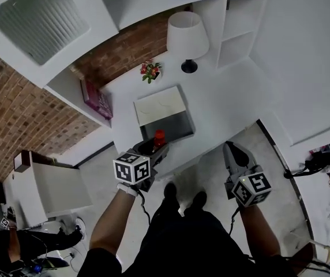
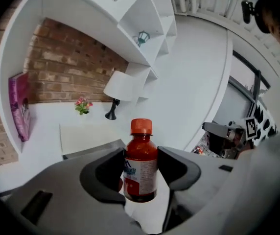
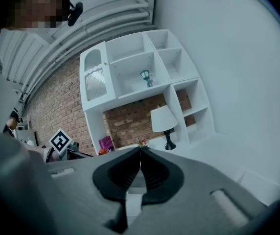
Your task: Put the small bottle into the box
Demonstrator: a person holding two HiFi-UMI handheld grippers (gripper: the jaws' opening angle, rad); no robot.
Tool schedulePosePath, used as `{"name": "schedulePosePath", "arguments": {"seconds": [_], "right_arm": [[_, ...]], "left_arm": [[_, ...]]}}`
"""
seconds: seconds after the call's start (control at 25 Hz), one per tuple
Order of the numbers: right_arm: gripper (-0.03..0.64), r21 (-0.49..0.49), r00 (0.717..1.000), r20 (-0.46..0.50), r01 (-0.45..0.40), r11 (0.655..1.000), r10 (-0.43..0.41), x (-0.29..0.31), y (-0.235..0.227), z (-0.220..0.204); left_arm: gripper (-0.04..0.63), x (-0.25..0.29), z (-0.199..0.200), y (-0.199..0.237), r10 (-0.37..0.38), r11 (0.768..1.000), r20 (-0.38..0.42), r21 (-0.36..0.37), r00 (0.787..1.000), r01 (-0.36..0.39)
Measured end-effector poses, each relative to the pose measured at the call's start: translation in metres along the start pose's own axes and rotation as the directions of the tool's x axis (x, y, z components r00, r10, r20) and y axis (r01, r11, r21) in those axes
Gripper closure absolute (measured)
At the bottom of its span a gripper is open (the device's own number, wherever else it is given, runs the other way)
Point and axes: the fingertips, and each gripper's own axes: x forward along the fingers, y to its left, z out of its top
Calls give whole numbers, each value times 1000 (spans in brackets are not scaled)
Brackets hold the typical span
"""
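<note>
A small bottle [image 2: 140, 164] of red liquid with an orange cap and a white label stands upright between the jaws of my left gripper [image 2: 141, 173], which is shut on it. In the head view the bottle [image 1: 158, 138] shows just past the left gripper [image 1: 155, 150], at the front edge of the white desk and close to the box [image 1: 177, 127]. The box [image 2: 88, 148] is open, grey inside, with its pale lid raised behind it. My right gripper [image 1: 232, 153] hangs off the desk to the right, jaws shut together on nothing [image 3: 140, 153].
On the white desk [image 1: 222, 103] stand a lamp [image 1: 187, 36] and a small flower pot [image 1: 150, 71] toward the brick wall. A pink book [image 1: 97, 99] leans in the left shelf. White shelving rises at the back right. The person's feet [image 1: 182, 198] are on the floor below.
</note>
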Motion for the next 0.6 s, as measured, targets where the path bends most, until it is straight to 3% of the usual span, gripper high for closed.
{"name": "schedulePosePath", "arguments": {"seconds": [0.36, 0.6], "right_arm": [[614, 68, 987, -22, 157, 985, -156, 9, -46, -19], [614, 91, 975, -41, 222, 971, -219, 16, -68, -26]], "left_arm": [[382, 95, -10, 45, -54, 997, -216, -59, 975, 42], [382, 142, -32, 61, -86, 995, -358, -69, 930, 66]]}}
